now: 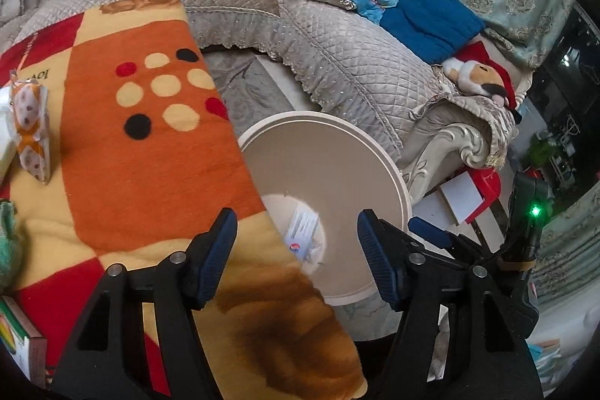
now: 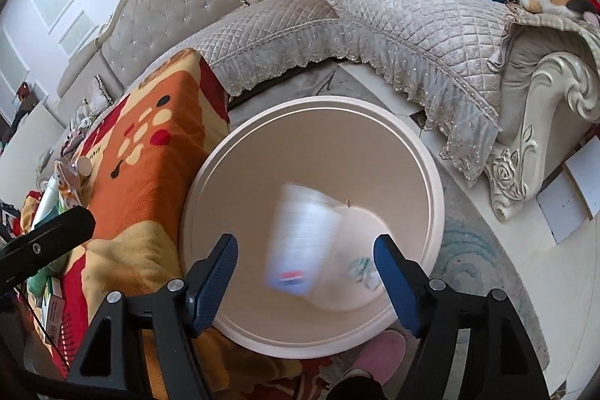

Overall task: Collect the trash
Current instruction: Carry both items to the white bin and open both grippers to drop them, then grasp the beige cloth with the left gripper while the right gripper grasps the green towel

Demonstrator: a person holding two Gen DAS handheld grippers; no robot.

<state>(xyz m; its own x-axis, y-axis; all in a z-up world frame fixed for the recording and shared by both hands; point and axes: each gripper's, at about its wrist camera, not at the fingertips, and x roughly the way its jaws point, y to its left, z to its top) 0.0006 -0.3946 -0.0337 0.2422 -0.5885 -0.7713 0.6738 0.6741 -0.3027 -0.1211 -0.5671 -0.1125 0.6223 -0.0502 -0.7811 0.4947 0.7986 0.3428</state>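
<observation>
Trash here is a clear plastic cup (image 2: 300, 238), blurred, inside the round beige bin (image 2: 431, 182) just past the right gripper (image 2: 305, 276); its long axis runs roughly away from the jaws. Both pairs of jaws stand open and hold nothing. More litter, a snack wrapper (image 1: 32, 130), lies at the left edge of the blanket-covered worktop (image 1: 150, 156), nearer the left gripper (image 1: 296, 246).

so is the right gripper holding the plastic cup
No, the right gripper has its jaws apart and the blurred plastic cup sits free between and beyond them, inside the bin.
</observation>
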